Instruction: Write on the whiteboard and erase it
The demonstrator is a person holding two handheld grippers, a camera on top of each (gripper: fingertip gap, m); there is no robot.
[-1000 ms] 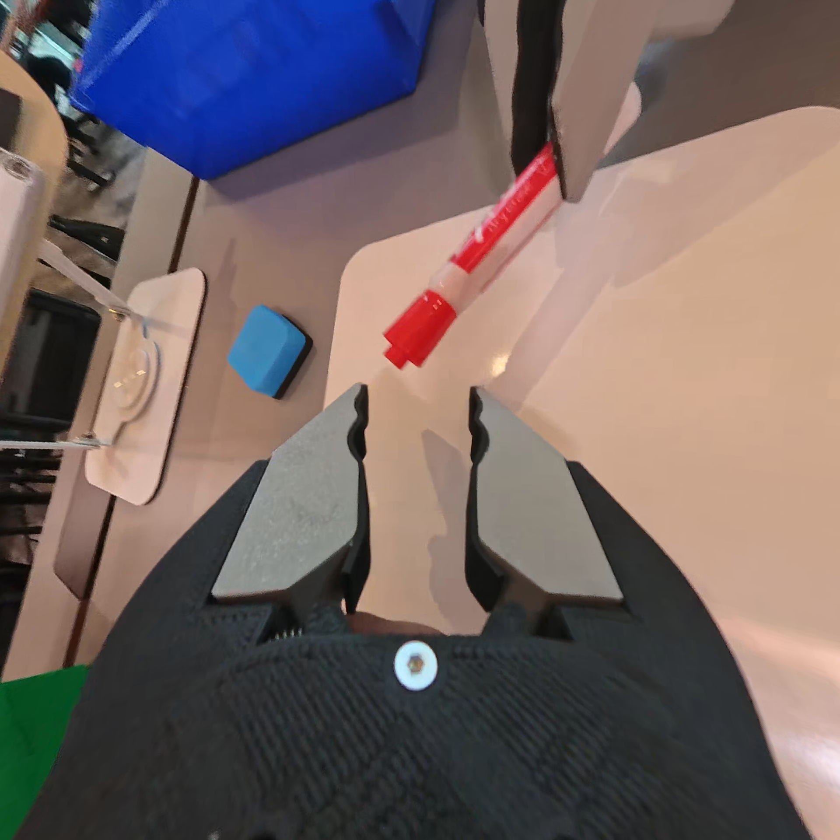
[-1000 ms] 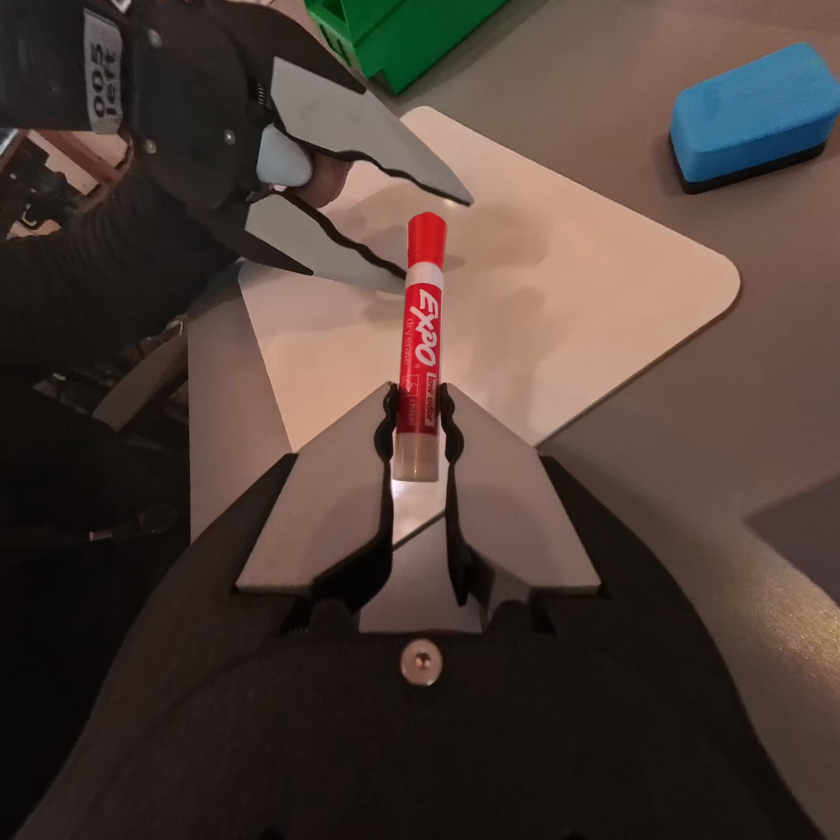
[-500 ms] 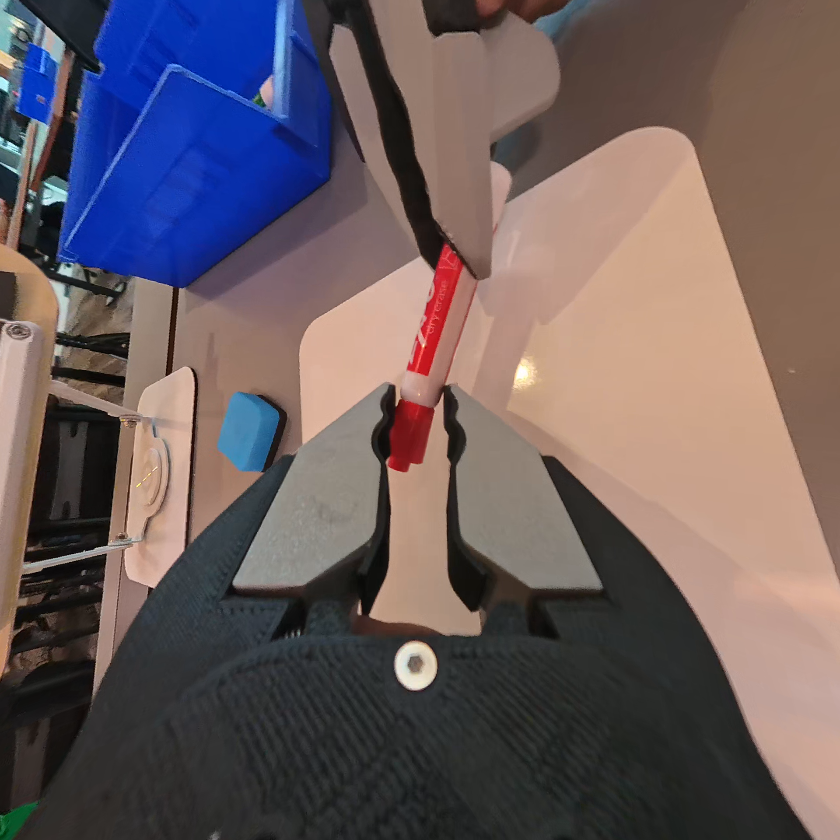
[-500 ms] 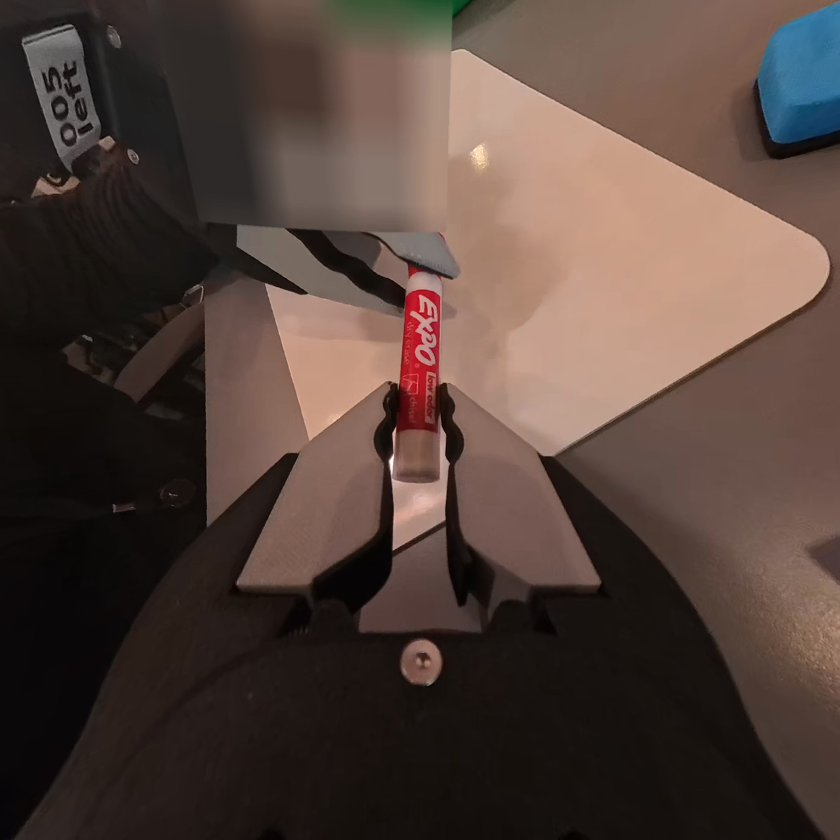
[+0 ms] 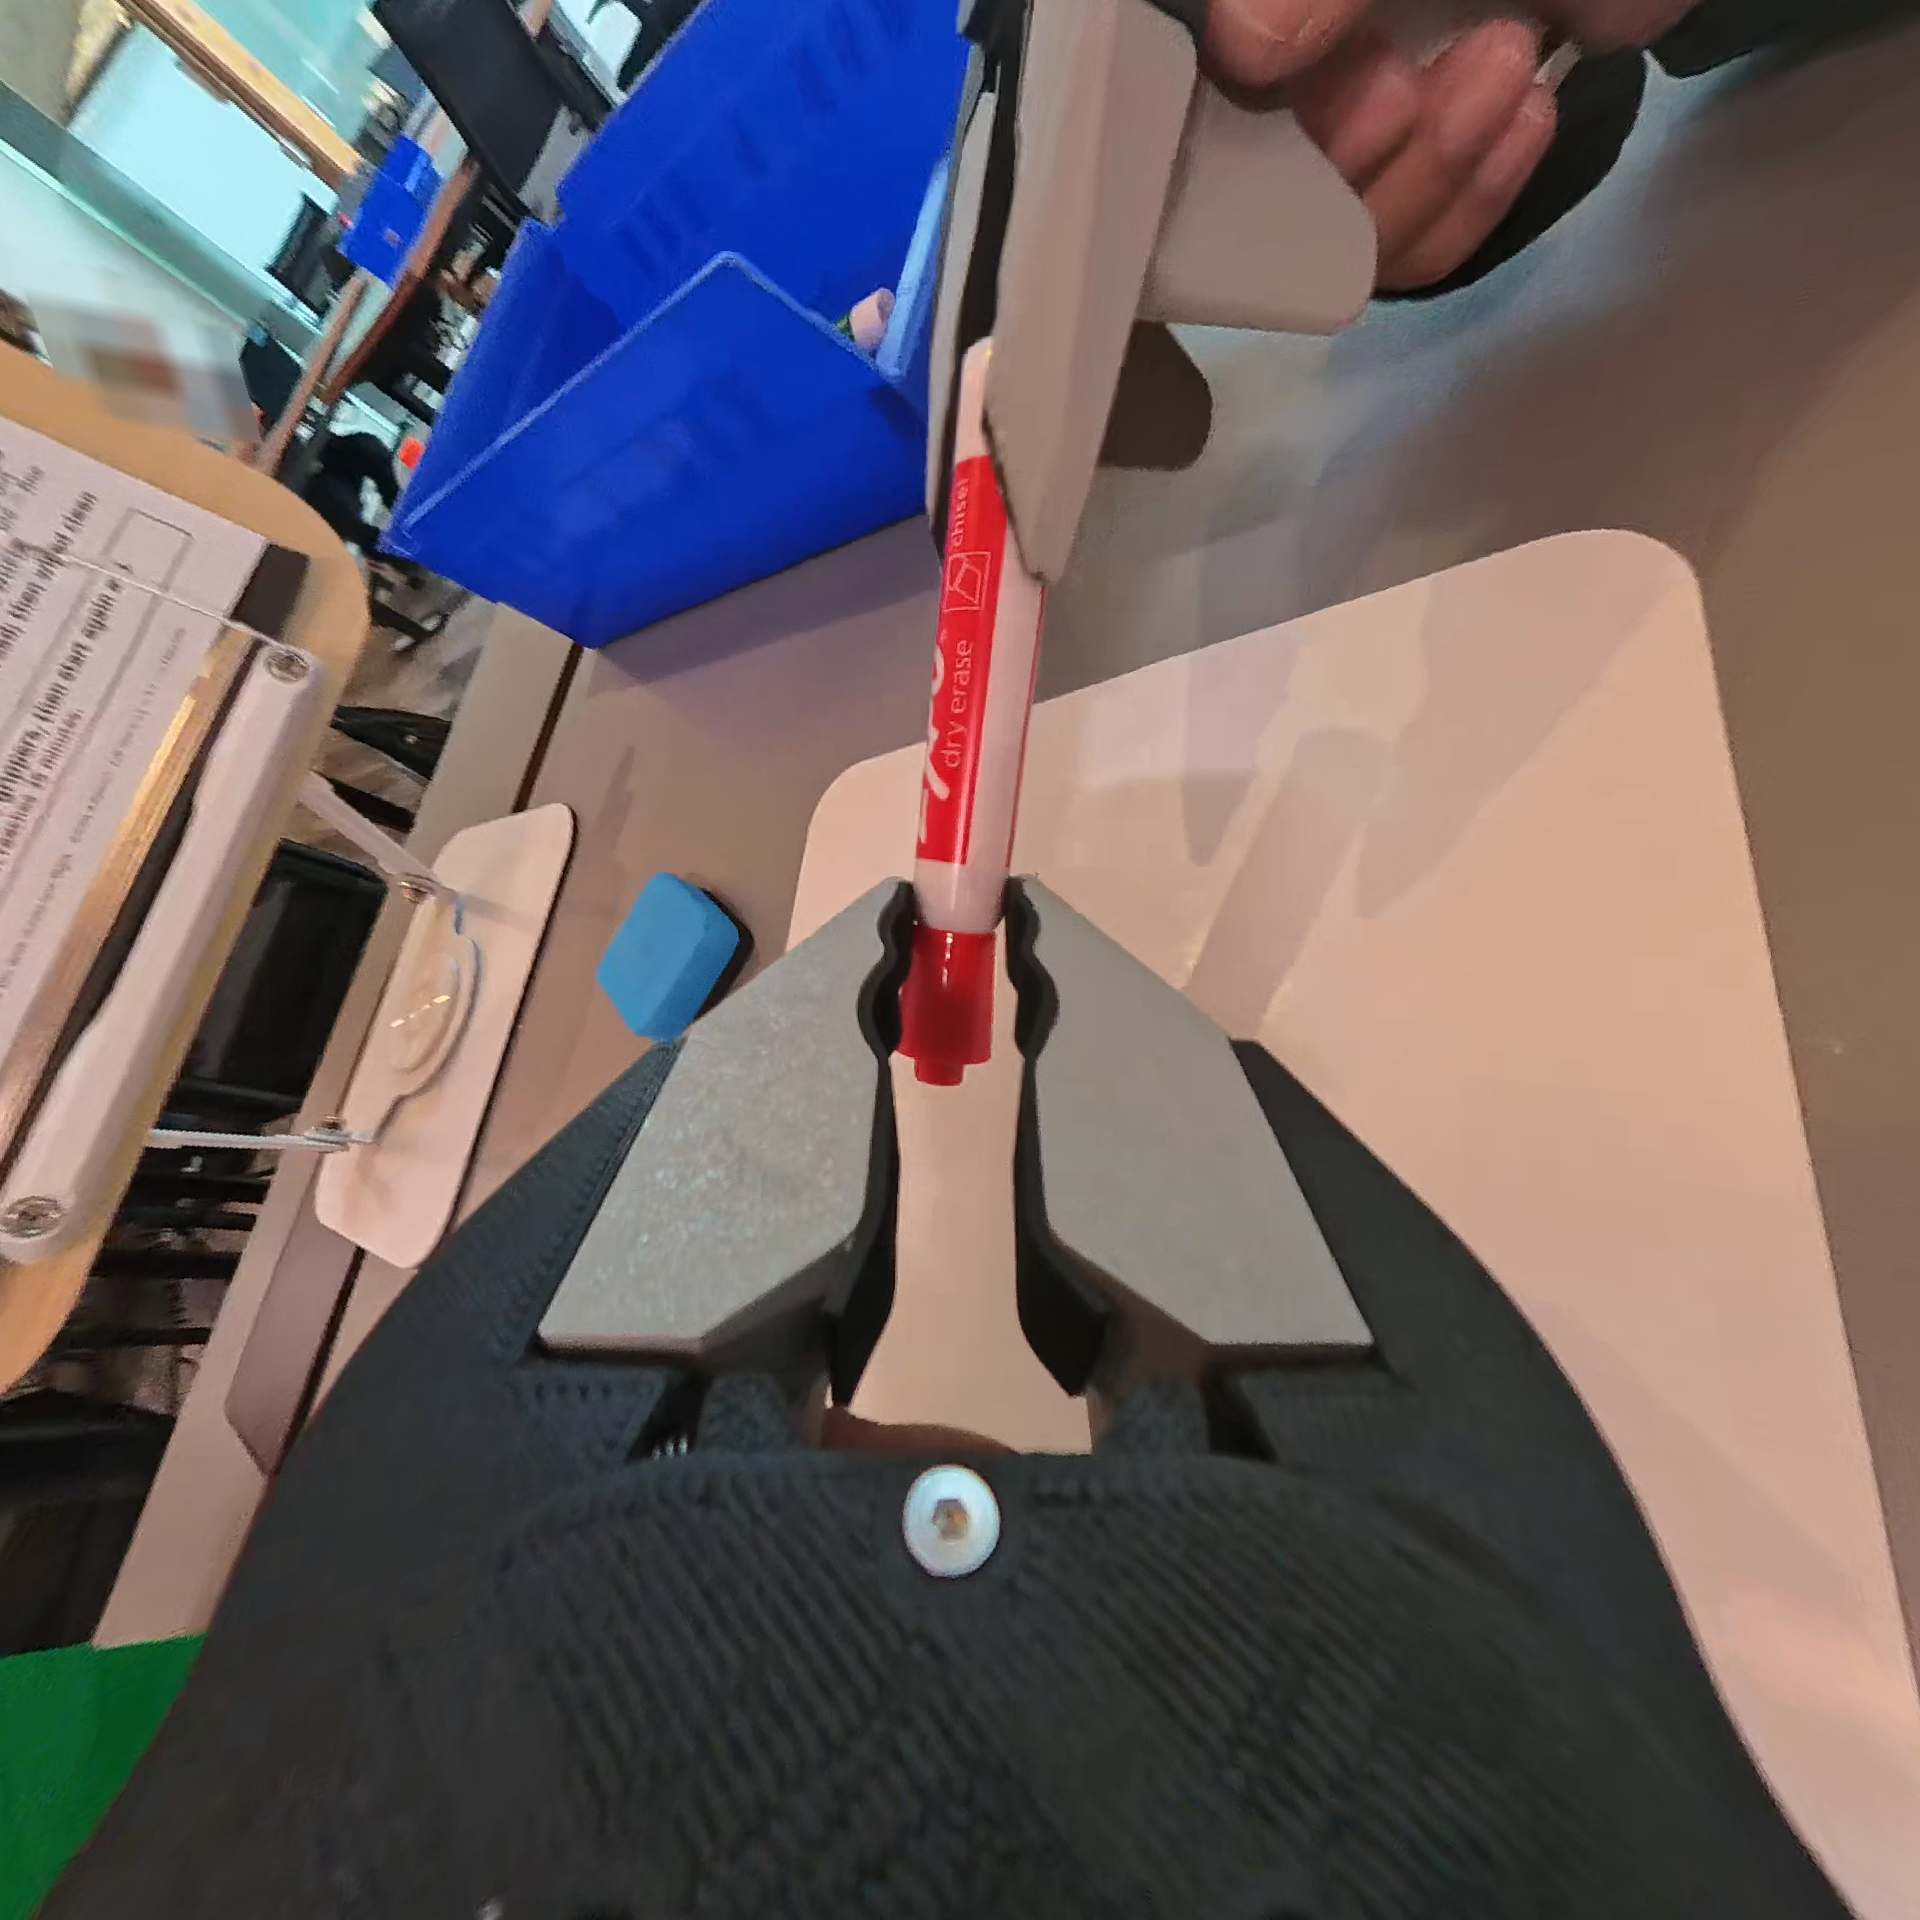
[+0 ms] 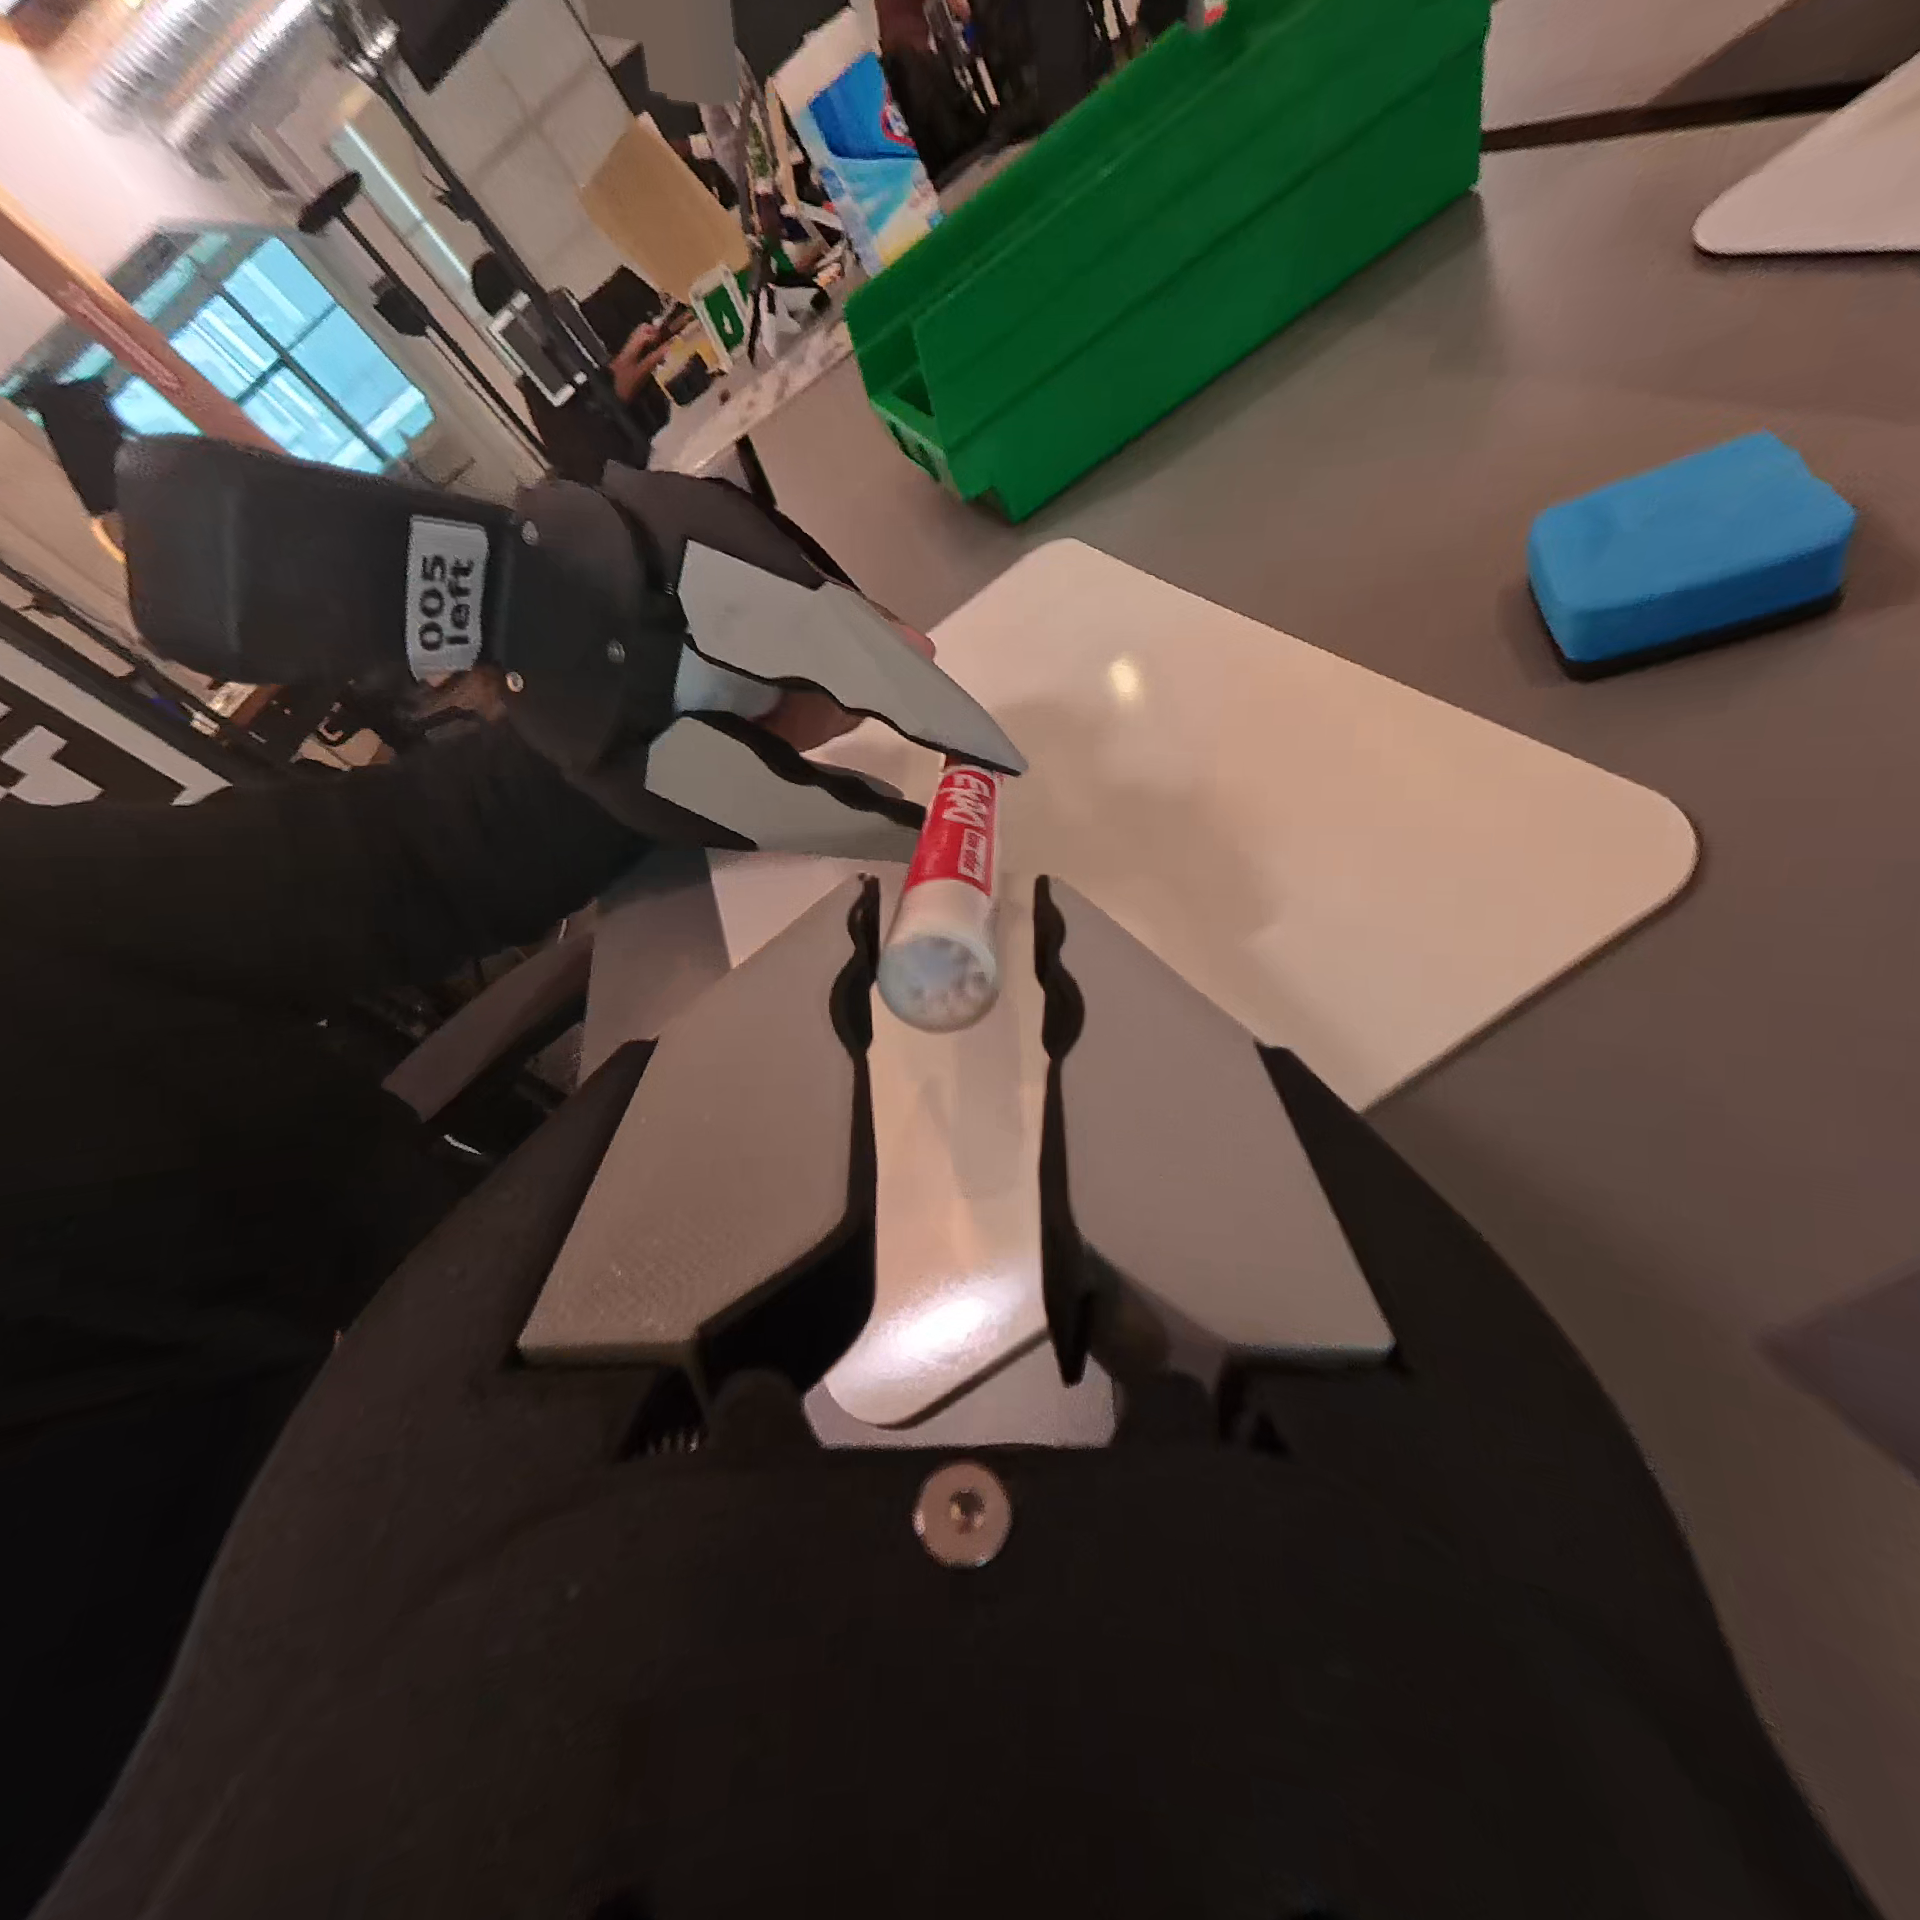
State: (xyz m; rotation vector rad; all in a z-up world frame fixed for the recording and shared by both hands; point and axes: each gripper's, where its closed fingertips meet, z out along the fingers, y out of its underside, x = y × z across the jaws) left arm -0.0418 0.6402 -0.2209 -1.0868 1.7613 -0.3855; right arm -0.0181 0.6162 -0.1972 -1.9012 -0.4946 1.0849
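A red dry-erase marker (image 5: 971, 748) hangs in the air over the white whiteboard (image 5: 1403, 831) that lies on the grey table. My left gripper (image 5: 951, 935) is shut on the marker's red cap. My right gripper (image 6: 948, 904) is open, its fingers standing a little apart on either side of the marker's rear end (image 6: 940, 977). In the right wrist view the left gripper (image 6: 971, 795) clamps the far end of the marker over the whiteboard (image 6: 1299, 831). In the left wrist view the right gripper (image 5: 987, 520) covers the marker's upper end. A blue eraser (image 6: 1688, 551) lies on the table beside the board.
A blue bin (image 5: 675, 468) stands behind the board in the left wrist view, with the eraser (image 5: 665, 966) and a small white stand base (image 5: 447, 1018) to the left. A green bin (image 6: 1164, 239) stands beyond the board in the right wrist view. A person's hand (image 5: 1434, 135) holds the right gripper. Spacing between my two grippers at the tips: around 5 cm. The blue eraser (image 6: 1688, 551) is about equally far from each gripper, around 15 cm. Seen from the left wrist view (image 5: 664, 921) as well.
My left gripper moved up to the marker and shut on its red cap. My right gripper, which was shut on the marker's rear end, has opened.
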